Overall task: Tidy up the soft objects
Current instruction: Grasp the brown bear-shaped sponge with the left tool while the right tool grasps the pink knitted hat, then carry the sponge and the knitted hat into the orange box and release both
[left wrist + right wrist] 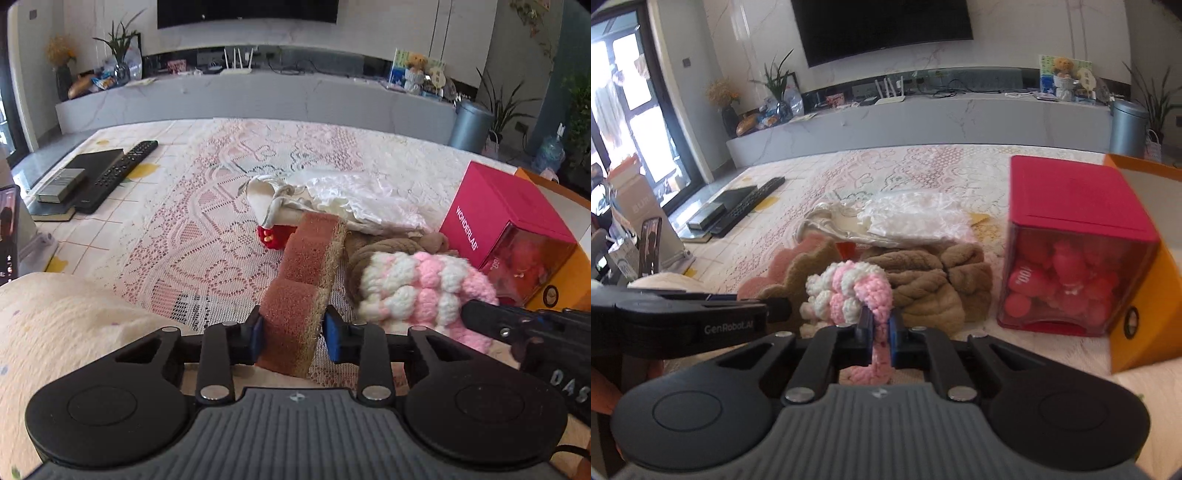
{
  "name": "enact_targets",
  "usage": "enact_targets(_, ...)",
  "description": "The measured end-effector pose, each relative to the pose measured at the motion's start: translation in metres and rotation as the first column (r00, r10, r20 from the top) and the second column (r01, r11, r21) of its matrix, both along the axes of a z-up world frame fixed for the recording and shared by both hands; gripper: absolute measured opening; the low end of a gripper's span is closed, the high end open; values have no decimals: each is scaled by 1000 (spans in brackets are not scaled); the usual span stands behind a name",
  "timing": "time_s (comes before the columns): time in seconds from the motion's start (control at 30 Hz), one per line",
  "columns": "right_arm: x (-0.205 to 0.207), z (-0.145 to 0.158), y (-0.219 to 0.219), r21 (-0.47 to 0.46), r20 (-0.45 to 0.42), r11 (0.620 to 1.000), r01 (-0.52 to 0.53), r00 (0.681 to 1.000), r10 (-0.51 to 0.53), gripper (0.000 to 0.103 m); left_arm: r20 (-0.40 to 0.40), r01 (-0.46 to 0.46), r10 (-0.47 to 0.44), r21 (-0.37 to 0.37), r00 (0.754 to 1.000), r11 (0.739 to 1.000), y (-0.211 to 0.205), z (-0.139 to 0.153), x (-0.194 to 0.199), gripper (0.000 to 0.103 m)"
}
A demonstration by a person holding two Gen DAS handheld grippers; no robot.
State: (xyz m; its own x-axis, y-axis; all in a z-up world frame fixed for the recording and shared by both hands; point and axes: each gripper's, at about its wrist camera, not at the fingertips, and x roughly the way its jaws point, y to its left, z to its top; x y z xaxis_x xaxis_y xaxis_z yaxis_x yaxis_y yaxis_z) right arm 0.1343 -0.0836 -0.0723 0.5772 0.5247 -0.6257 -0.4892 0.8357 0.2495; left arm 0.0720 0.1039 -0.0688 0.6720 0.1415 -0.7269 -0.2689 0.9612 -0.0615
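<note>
Left gripper (293, 334) clamps the brown rectangular sponge (303, 269), long axis pointing away; right gripper (878, 328) pinches the adjacent pink-and-white chunky knitted yarn piece (849, 291).

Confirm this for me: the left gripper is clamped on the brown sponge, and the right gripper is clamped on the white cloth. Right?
Not quite. The left gripper does clamp the brown sponge, but the right gripper is clamped on the pink and white knitted piece, as the right wrist view shows. The white cloth lies untouched further back.

- Left wrist view: close above the table's (155, 229) near edge, facing the far edge.
- Right wrist view: likewise; both share the pink box (506, 218) (1071, 206).
</note>
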Motion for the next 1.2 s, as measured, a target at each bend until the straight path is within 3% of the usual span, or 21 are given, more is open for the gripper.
enact_targets(0.17, -12, 12, -26, 32, 31, 998, 45, 998, -46, 6, 62, -20, 21, -12, 998, 1000, -4, 8, -15, 36)
enact_targets(0.4, -20, 11, -51, 64, -6, 991, 119, 993, -118, 6, 134, -28, 33, -37, 990, 999, -15, 21, -39, 36)
enact_targets(0.57, -31, 24, -70, 101, 32, 984, 147, 988, -150, 6, 182, -40, 50, -58, 982, 998, -21, 38, -49, 35)
enact_targets(0.73, -36, 31, -92, 124, 39, 976, 181, 982, -187, 6, 265, 20, -25, 23, 964, 1000, -42, 57, -45, 35)
enact_targets(1.0, -37, 49, -126, 138, 86, 959, 246, 962, -259, 6, 289, 158, -140, -38, 947, 987, -77, 80, -24, 35)
enact_targets(1.2, -22, 76, -162, 130, 153, 944, 303, 934, -322, 6, 275, 265, -227, -109, 934, 958, -103, 90, 7, 35)
